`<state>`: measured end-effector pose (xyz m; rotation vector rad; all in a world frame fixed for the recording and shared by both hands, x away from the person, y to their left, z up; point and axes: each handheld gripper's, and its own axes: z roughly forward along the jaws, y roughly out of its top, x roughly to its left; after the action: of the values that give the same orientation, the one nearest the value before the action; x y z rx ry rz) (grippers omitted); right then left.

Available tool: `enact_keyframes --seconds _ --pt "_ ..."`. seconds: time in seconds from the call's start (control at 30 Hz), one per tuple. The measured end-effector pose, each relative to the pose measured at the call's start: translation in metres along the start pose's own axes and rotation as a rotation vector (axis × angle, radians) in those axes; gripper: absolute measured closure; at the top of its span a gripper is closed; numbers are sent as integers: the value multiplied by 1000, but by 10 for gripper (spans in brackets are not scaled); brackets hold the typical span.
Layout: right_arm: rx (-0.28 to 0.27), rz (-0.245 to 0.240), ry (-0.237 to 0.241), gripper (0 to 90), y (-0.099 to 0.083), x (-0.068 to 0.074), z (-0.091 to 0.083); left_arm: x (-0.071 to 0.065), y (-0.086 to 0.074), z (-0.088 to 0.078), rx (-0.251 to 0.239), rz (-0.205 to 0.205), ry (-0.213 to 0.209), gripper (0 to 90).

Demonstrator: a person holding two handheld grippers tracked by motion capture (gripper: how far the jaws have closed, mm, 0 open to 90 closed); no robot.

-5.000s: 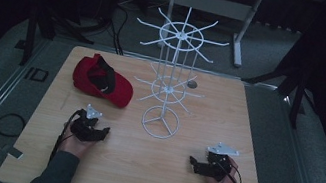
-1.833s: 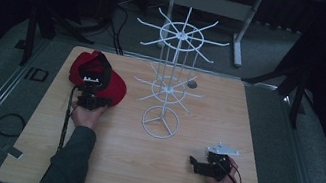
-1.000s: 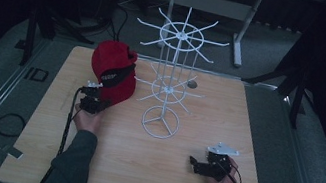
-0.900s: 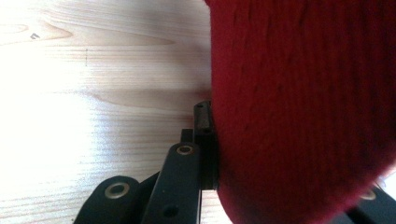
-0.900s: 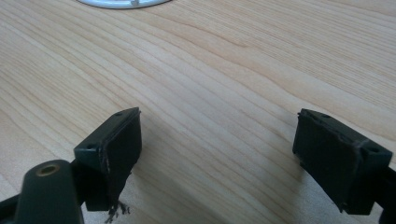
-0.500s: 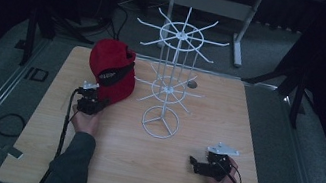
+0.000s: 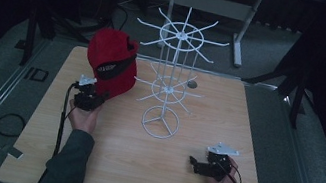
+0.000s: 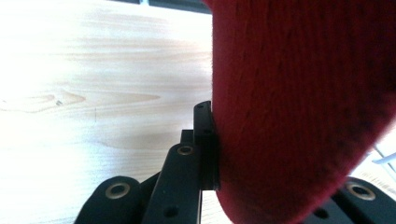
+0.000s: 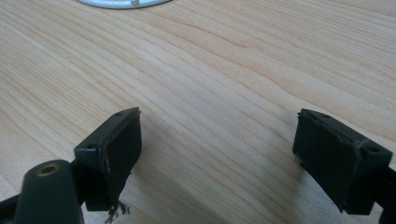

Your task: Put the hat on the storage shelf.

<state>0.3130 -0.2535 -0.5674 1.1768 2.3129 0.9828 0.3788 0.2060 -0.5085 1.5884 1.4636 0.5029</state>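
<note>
The left gripper (image 7: 93, 98) pinches the red cap (image 7: 111, 61) by its lower edge and holds it upright above the counter (image 7: 103, 162), just left of the white wire rack (image 7: 169, 80) — white writing on the cap's dark band is too small to read. Near the right edge, the right gripper (image 9: 219, 154) rests low on the wood, its fingers (image 9: 112, 149) spread wide on nothing.

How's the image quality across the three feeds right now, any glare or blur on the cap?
High view: dim, dark surroundings, red cap and wire rack readable. Left gripper view: table blown out white, cap close and soft. Right gripper view: evenly lit, sharp wood grain.
</note>
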Motion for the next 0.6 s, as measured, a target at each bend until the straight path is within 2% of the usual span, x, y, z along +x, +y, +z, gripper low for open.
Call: enact_keyframes --seconds 0.3,0.6 --pt "0 -1 0 153 0 0 0 -2 6 -13 -36 8 -14 860" --pt "-1 -1 0 153 0 0 0 -8 18 -31 -83 38 -28 860"
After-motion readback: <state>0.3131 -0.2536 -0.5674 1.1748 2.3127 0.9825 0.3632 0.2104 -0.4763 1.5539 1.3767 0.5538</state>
